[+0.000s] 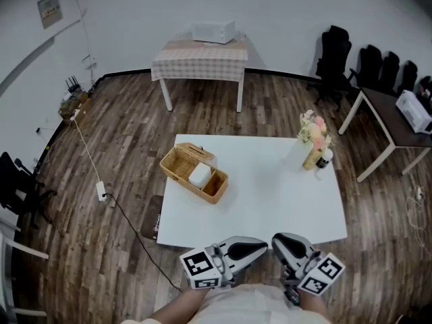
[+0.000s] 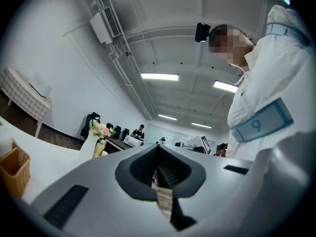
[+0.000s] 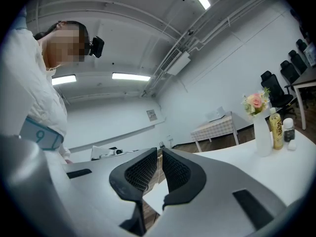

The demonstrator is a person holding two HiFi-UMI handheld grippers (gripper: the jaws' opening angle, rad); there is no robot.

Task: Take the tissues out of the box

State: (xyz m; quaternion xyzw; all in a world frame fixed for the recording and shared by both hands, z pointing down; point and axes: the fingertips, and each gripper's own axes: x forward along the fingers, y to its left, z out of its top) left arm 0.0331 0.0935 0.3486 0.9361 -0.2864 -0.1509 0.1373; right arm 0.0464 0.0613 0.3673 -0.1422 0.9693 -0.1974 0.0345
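A wicker tissue box [image 1: 177,162] stands on the left part of the white table [image 1: 270,194], with white tissues [image 1: 200,175] showing in its open middle. Both grippers hang at the table's near edge, close to my body and well short of the box. My left gripper [image 1: 263,246] is shut with nothing between its jaws; in its own view [image 2: 158,174] it points up and to the right, and the box [image 2: 14,169] sits at the far left. My right gripper [image 1: 278,238] has its jaws together and empty [image 3: 160,157].
A vase of flowers [image 1: 314,137] and small bottles [image 1: 324,159] stand at the table's far right corner. Beyond are a checked-cloth table [image 1: 200,59] with a microwave, black chairs [image 1: 335,56], a dark desk [image 1: 395,123] and a cable [image 1: 101,191] across the wooden floor.
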